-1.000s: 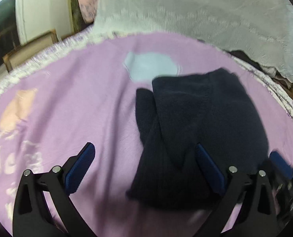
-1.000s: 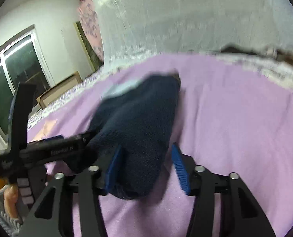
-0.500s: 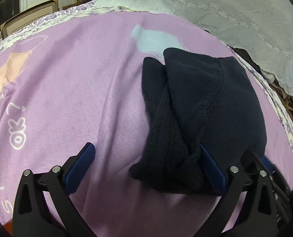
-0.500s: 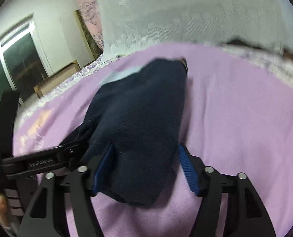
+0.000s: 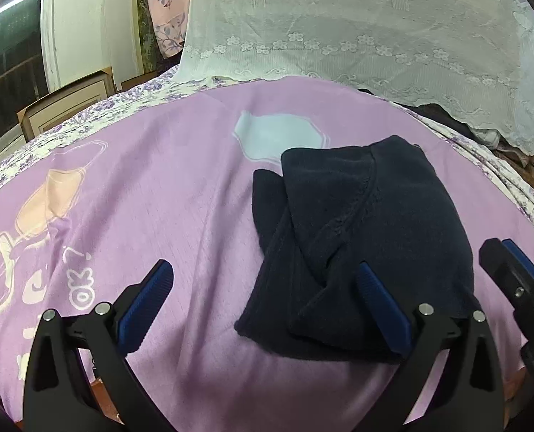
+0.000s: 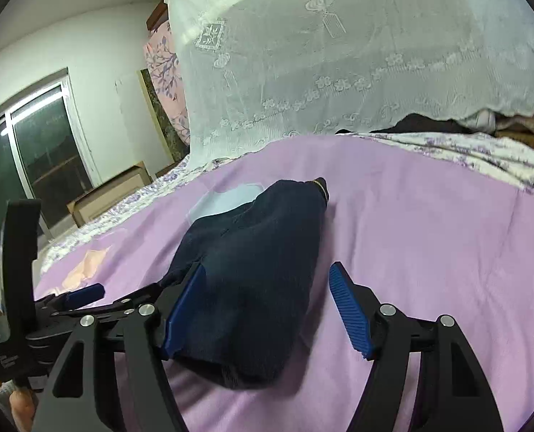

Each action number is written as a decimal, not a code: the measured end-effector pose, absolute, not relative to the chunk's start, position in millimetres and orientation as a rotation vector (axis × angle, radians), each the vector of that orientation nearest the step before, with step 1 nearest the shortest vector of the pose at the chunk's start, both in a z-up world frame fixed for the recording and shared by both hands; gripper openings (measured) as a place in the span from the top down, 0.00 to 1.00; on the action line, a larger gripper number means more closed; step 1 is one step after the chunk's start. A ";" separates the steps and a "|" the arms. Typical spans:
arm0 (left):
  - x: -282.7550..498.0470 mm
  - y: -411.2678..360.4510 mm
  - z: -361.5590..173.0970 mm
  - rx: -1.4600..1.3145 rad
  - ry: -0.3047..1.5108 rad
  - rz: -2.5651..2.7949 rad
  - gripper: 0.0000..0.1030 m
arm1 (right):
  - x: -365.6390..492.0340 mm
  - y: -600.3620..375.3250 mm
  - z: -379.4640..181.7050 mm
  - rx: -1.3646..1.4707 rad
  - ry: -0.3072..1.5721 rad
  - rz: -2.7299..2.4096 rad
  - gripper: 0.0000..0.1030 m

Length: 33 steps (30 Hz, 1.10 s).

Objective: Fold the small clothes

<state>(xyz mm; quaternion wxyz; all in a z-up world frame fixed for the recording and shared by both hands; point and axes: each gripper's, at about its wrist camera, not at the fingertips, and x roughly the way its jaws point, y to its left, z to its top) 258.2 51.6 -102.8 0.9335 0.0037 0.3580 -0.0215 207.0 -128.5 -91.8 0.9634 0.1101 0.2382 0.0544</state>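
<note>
Lying folded and rumpled, the navy garment (image 5: 367,223) sits free; each gripper gapes apart.

A bed (image 5: 130,111) carries everything here, its floral white-and-purple sheet (image 6: 483,154) showing along the far and side edges. Spread over that sheet lies a lilac blanket (image 5: 180,194) — printed with a pale blue patch (image 5: 277,136), a peach figure (image 5: 47,198) and white lettering near the left side. Directly on the blanket rests a folded navy garment (image 5: 367,226), a compact bundle with its layers stacked — one edge overlaps the blue patch. Along the far side a white lace cloth (image 5: 357,25) hangs down to the bed.
</note>
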 end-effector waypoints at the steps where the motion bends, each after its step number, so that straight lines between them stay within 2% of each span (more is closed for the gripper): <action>1: 260.7 51.4 -102.9 0.009 0.737 -0.042 0.04 | 210.7 -128.0 -92.7 0.216 0.494 0.103 0.31; 5: 271.0 49.0 -112.1 0.033 0.775 -0.038 0.04 | 238.5 -125.9 -112.2 0.205 0.622 0.101 0.28; 7: 278.3 48.3 -118.3 0.035 0.810 -0.040 0.04 | 240.9 -131.3 -120.0 0.246 0.643 0.115 0.22; 11: 281.0 52.2 -116.2 -0.007 0.831 -0.102 0.04 | 239.4 -142.5 -120.8 0.331 0.656 0.163 0.20; 17: 313.7 64.8 -110.8 -0.227 0.959 -0.365 0.04 | 262.6 -164.1 -120.5 0.518 0.717 0.230 0.19; 21: 335.3 67.3 -136.8 -0.377 1.052 -0.466 0.04 | 285.0 -167.5 -125.5 0.597 0.758 0.270 0.19; 26: 341.8 73.2 -153.4 -0.472 1.046 -0.528 0.04 | 301.5 -177.3 -152.5 0.735 0.800 0.361 0.10; 33: 340.7 72.3 -158.5 -0.495 1.006 -0.560 0.04 | 306.8 -182.8 -158.4 0.769 0.811 0.476 0.06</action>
